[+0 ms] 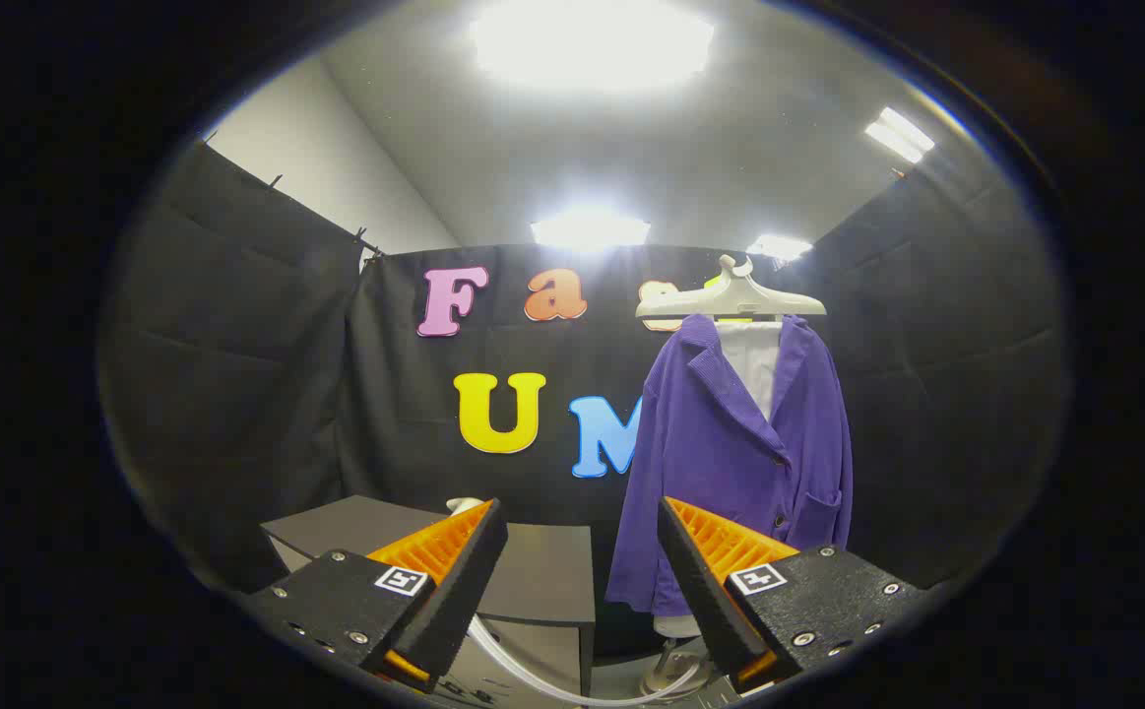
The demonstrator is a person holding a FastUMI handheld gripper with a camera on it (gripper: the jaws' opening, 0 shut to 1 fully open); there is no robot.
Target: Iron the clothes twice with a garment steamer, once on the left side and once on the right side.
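One purple jacket (730, 463) hangs on one hanger (730, 298) (far right); the tool (582, 551) is spread, gripping nothing.

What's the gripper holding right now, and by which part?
Nothing. The gripper is open, fingers spread with only air between them; the jacket hangs on its hanger beyond them, untouched.

Purple jacket (739, 473) hanging straight on a pale hanger (730, 298), at one o'clock beyond the fingers. Clear hose (533, 675) curling low, at six o'clock.
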